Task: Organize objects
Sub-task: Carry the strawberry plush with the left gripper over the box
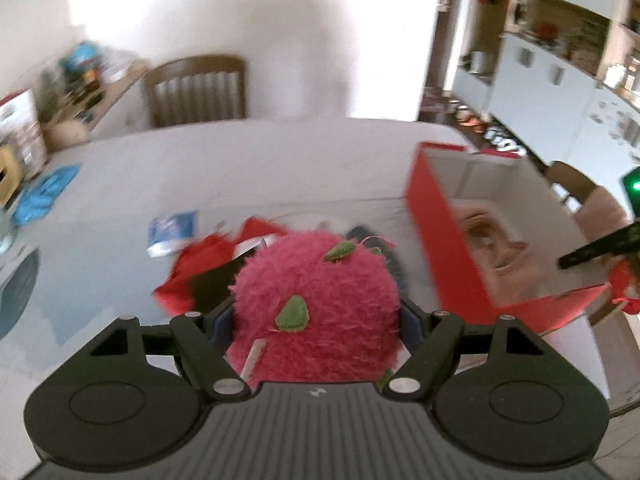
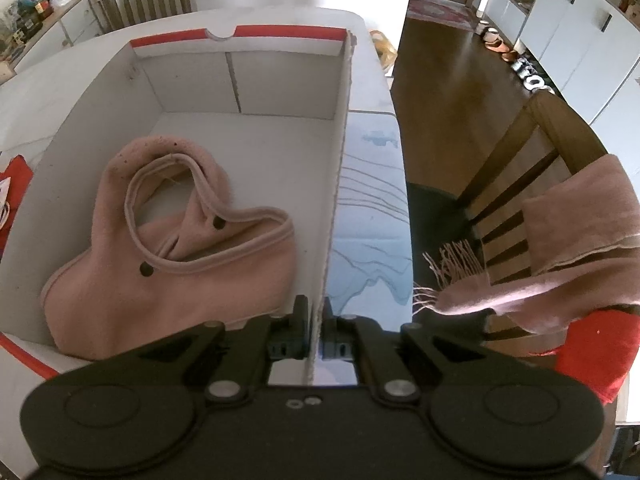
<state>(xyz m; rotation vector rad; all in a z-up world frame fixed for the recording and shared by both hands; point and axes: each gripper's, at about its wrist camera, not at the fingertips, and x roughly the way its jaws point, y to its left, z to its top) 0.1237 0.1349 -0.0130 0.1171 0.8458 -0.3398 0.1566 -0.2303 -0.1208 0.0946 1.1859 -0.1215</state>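
Pink fuzzy plush (image 1: 320, 312) centre-low in left wrist view, clamped in left gripper (image 1: 318, 330) above table (image 1: 248, 168), red box (image 1: 440, 236) at right, right gripper (image 2: 316, 334) closed on box wall, pink fleece hood (image 2: 168, 248) inside box, lower left of right wrist view.

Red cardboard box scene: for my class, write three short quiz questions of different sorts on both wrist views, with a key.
1. True or false: the left gripper holds a fuzzy pink plush toy.
2. What does the right gripper pinch? A) the pink fleece hood B) the wall of the red cardboard box C) the scarf
3. Fill in: inside the red cardboard box lies a pink fleece ____.

Key: 1 true; 2 B; 3 hood.
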